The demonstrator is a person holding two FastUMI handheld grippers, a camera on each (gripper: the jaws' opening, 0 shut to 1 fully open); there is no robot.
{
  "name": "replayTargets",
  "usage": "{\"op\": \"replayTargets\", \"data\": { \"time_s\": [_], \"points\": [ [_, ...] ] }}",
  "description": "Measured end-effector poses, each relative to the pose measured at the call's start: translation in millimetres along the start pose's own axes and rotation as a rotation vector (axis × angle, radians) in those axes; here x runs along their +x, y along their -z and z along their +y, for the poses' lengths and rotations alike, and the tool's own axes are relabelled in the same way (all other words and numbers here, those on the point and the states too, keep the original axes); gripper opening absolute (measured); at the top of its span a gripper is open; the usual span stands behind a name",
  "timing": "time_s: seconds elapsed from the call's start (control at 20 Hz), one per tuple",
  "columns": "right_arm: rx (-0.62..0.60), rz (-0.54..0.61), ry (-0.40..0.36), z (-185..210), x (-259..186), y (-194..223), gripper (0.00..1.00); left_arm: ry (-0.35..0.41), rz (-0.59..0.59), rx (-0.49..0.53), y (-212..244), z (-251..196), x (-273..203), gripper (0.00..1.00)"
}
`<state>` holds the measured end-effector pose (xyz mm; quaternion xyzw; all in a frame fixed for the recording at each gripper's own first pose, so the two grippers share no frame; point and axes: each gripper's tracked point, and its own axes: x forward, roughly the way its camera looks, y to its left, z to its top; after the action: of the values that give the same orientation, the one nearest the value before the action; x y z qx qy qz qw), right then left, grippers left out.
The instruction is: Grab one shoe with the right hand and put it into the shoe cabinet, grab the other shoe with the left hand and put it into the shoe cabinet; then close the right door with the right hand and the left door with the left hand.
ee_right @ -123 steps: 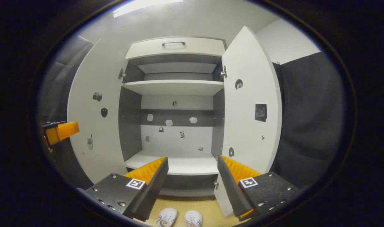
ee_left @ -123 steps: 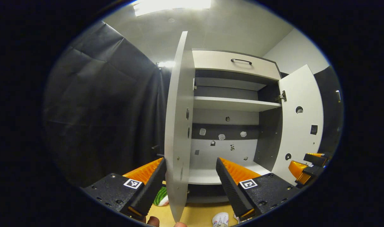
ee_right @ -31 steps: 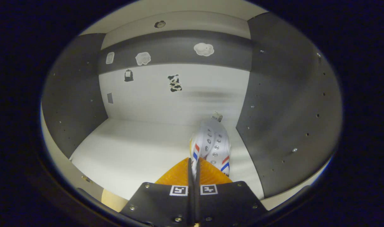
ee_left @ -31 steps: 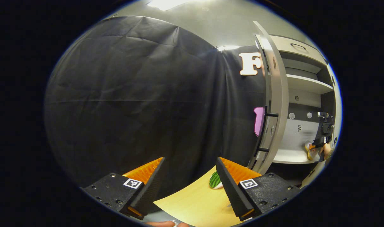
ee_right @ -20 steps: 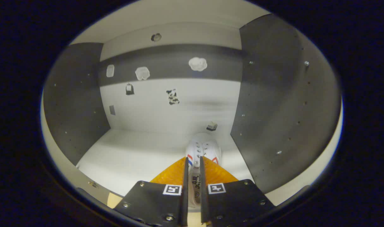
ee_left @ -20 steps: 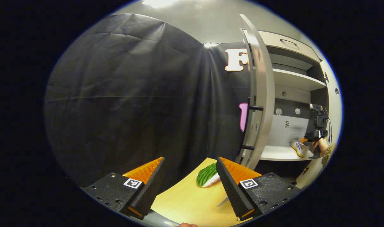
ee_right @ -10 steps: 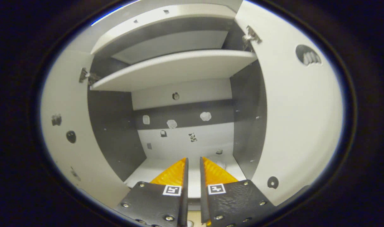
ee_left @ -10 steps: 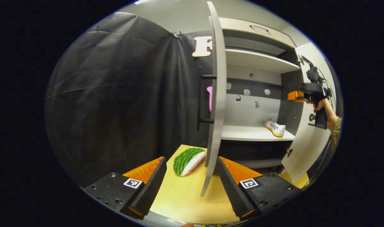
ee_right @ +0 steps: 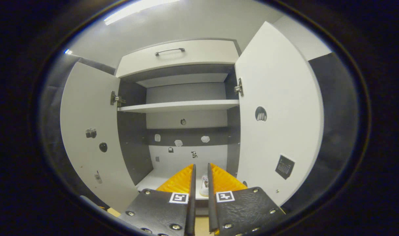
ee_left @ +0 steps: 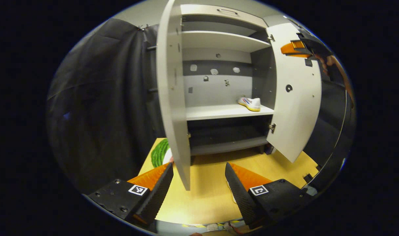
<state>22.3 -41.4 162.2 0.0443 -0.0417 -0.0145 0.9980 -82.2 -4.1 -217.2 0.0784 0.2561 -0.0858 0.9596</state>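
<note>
One white shoe with red and blue stripes lies on the right end of the cabinet's lower shelf. The same shoe shows through the narrow gap of my right gripper, which is drawn back in front of the cabinet, slightly open and holding nothing. The left gripper view shows my right gripper high beside the right door, held by a hand. My left gripper is wide open and empty, low over the floor, by the bottom edge of the left door. Both doors stand open.
A green striped cushion-like thing lies on the yellow wooden floor behind the left door. An upper shelf and a drawer with a handle top the cabinet. Black cloth walls stand on both sides.
My right gripper let go of the shoe on the shelf and pulled back out of the cabinet. My left gripper swung right from the black cloth toward the cabinet and tilted down.
</note>
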Motion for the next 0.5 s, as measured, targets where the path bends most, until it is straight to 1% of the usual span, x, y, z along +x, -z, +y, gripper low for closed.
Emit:
{"op": "replayTargets", "data": {
  "time_s": [0.1, 0.25, 0.4, 0.5],
  "points": [
    [0.008, -0.031, -0.009, -1.4, -20.2, -10.6, 0.16, 0.07, 0.028, 0.005, 11.9, -20.9, 13.1, 0.97],
    [-0.001, -0.059, 0.004, -13.3, -44.6, -18.8, 0.16, 0.158, 0.104, 0.01, 43.6, -52.4, 38.5, 0.98],
    [-0.02, -0.082, 0.045, -25.5, -65.8, -17.5, 0.16, 0.219, 0.197, 0.008, 84.0, -74.9, 65.6, 0.97],
    [-0.015, -0.095, 0.088, -37.4, -80.9, -20.4, 0.16, 0.247, 0.278, -0.02, 115.9, -86.2, 87.7, 0.97]
  ]
}}
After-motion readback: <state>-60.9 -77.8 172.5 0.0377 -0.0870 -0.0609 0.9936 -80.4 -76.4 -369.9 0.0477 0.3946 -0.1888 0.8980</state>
